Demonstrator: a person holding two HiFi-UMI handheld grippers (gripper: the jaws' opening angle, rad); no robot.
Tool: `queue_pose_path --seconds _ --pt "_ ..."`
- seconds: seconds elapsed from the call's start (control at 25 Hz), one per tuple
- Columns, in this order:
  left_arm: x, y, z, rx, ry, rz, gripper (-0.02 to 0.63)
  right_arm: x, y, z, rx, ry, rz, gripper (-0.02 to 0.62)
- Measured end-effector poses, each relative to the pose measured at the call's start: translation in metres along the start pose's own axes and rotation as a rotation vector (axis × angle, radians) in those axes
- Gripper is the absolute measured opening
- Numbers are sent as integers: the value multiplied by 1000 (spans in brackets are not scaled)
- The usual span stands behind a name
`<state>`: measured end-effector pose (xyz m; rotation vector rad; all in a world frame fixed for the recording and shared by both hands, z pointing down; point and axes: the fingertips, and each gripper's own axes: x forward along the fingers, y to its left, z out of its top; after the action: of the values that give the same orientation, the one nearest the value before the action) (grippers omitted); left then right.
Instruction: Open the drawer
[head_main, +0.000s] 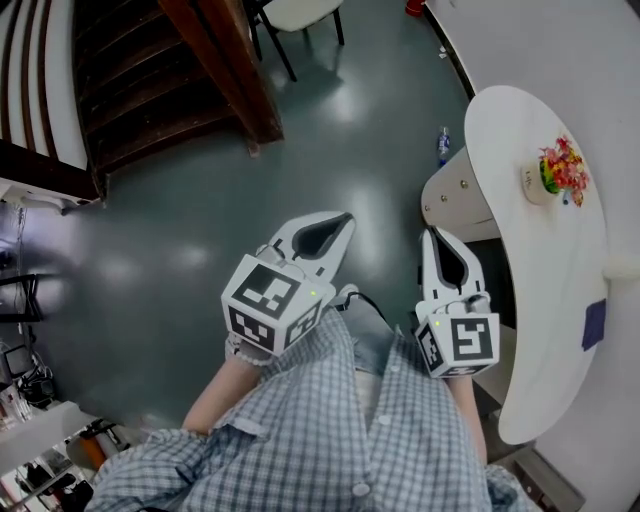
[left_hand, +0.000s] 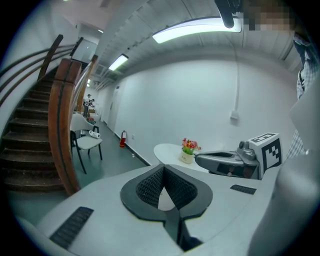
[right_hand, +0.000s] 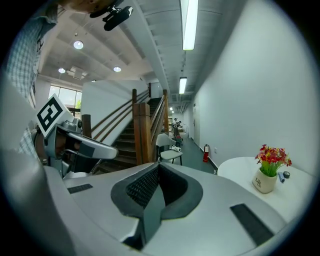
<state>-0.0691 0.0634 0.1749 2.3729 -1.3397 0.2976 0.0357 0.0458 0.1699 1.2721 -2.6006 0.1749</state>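
Observation:
A pale cabinet (head_main: 452, 192) stands under the left edge of the white oval table (head_main: 520, 300); I cannot make out a drawer front or handle on it. My left gripper (head_main: 335, 225) is held in front of the person's checked shirt, above the green floor, shut with nothing in it. My right gripper (head_main: 432, 236) is beside it, nearer the cabinet, also shut and empty. In the left gripper view the jaws of the left gripper (left_hand: 164, 167) meet and point at the table. In the right gripper view the right gripper (right_hand: 159, 164) points toward the staircase.
A small pot of flowers (head_main: 558, 172) sits on the table. A bottle (head_main: 443, 145) lies on the floor by the cabinet. A wooden staircase (head_main: 150, 80) rises at the far left, with a white chair (head_main: 300, 18) beyond it. A white wall runs along the right.

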Motion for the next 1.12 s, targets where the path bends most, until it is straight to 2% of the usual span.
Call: queue_pose_path --seconds 0.24,0.6,0.84,1.12 --pt "21 -4 7 6 21 -14 6 5 -21 -6 26 21 -9 9" --pt "45 2 9 25 60 -49 6 13 -41 -8 65 22 -68 9" --pt "87 6 21 65 76 -149 6 14 -74 -20 90 49 -189 9" --pt "138 25 45 122 123 -262 6 43 -113 -11 150 60 -331 9"
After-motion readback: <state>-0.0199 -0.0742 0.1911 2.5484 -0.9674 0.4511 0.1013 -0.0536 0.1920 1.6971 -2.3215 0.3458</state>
